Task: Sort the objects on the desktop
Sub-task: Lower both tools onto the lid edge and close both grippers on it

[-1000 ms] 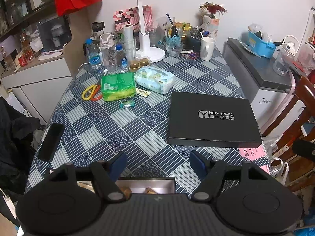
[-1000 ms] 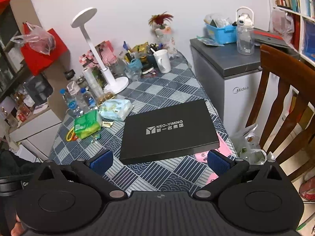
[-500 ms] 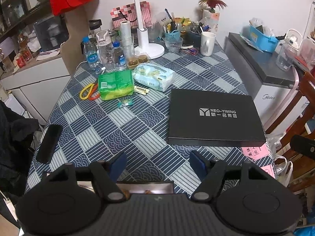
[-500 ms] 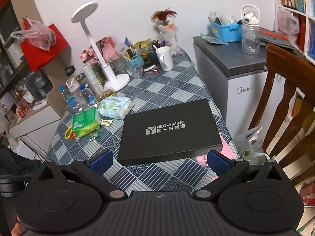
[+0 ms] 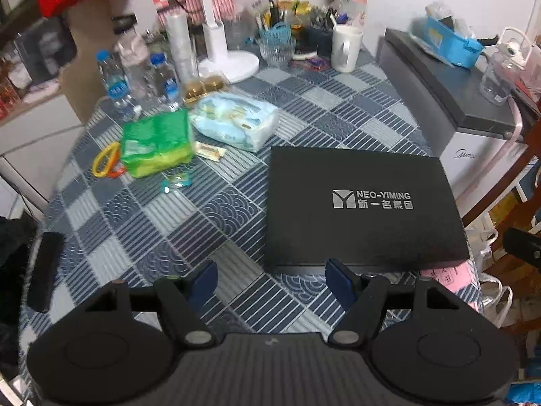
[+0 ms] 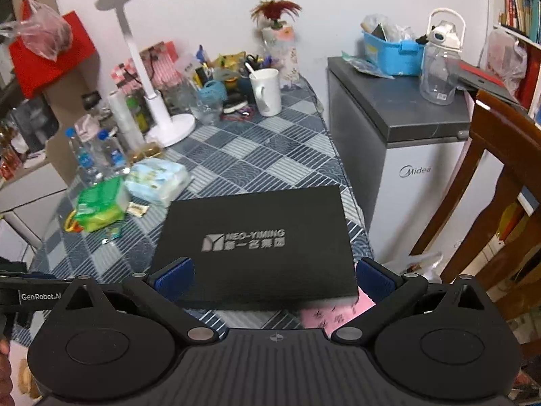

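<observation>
A flat black box with silver NEO-YIMING lettering [image 5: 361,203] lies on the blue patterned tablecloth [image 5: 162,223]; it also shows in the right wrist view [image 6: 257,243]. My left gripper [image 5: 272,282] is open and empty above the table's near edge, its right pad by the box's near left corner. My right gripper [image 6: 274,279] is open and empty, its jaws spread either side of the box's near edge. A green packet [image 5: 155,142], a pale blue tissue pack [image 5: 236,121], yellow and orange bands [image 5: 106,160] and small wrapped sweets [image 5: 209,150] lie at the left.
Water bottles [image 5: 116,81], a white lamp base [image 5: 233,62], a white mug [image 5: 345,49] and pen holders [image 5: 277,28] crowd the table's back. A black phone [image 5: 45,280] lies at the near left edge. A grey freezer [image 6: 416,142] and a wooden chair [image 6: 500,176] stand on the right.
Both grippers have moved forward and lower toward the table. The black box now looks larger and nearer in both views. Both stay open.
</observation>
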### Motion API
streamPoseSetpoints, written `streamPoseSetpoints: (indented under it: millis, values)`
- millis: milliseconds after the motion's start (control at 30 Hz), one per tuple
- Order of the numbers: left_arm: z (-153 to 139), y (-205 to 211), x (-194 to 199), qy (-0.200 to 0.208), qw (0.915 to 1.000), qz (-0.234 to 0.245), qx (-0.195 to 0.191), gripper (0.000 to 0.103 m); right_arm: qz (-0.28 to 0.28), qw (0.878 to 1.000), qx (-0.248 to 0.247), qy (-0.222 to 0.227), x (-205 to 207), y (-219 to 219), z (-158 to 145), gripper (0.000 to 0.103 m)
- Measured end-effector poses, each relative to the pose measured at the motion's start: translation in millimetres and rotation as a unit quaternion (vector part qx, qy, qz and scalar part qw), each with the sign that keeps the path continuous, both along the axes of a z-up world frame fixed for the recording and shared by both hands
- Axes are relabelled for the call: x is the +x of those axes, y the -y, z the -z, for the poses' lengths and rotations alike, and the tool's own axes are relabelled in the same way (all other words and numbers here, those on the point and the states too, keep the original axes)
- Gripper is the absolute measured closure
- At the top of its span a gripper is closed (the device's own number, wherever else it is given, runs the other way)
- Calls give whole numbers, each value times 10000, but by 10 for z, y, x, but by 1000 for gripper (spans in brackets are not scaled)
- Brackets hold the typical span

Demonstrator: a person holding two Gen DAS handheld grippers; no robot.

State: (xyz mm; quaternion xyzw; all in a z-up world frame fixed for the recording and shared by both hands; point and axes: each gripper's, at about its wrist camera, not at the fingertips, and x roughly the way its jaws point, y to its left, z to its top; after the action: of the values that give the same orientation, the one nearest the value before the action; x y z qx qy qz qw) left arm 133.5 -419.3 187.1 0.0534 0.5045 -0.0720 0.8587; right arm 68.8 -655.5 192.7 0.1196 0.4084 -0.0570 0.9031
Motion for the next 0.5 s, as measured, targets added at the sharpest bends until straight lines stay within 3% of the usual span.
streamPoseSetpoints:
  millis: [267, 433, 500]
  values:
    - [393, 150, 525, -134, 9995, 241, 163, 19, 11, 9994, 318, -100, 515, 330, 382, 0]
    - [626, 176, 766, -372, 9981, 399, -272, 19, -42, 9986, 499, -157, 760, 508, 612, 0]
    - [698, 197, 823, -316, 9982, 452, -255, 19, -65, 9972, 729, -163, 844, 632, 681, 0]
